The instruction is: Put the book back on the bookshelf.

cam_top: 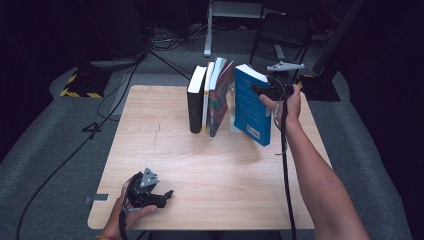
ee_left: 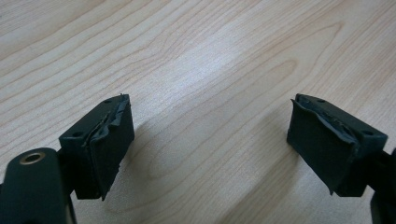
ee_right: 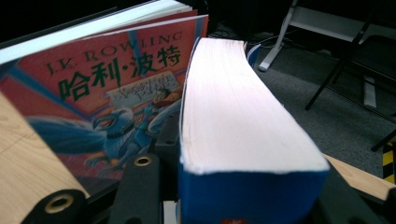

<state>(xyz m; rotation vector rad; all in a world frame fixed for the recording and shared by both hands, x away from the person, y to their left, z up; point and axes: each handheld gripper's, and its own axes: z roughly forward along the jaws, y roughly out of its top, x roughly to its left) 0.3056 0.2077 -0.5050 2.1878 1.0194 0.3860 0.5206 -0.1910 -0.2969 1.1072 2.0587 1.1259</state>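
R gripper (cam_top: 264, 94) is clamped on the thick blue paperback (cam_top: 251, 105), jaws either side of its fore-edge. Book is tilted, lower corner down near the wooden table (cam_top: 165, 160). It sits just right of the upright book row, w/ a white bookend (cam_top: 232, 120) between, as far as I can tell.

Step, my read: adding the blue book to the row, about mid-placement, not yet seated.

Next move needs: bring the book upright, slide it away from the R hand (cam_top: 287, 102) toward the row till it's flush w/ the bookend or neighbour, set bottom edge flat, then let go. Risk: the leaning neighbour tips if bumped.

L gripper (cam_top: 159, 196) is idle, jaws wide, nothing btwn them, low over bare tabletop at the near edge, well apart from the books.

Text readable in right gripper view: red/blue cover of the Harry Potter book (ee_right: 107, 93), just left of the held one, reads "J.K. ROWLING" + Chinese "哈利·波特". Row also has a black book (cam_top: 195, 100) at the far left. Barcode on the blue cover, digits too small.
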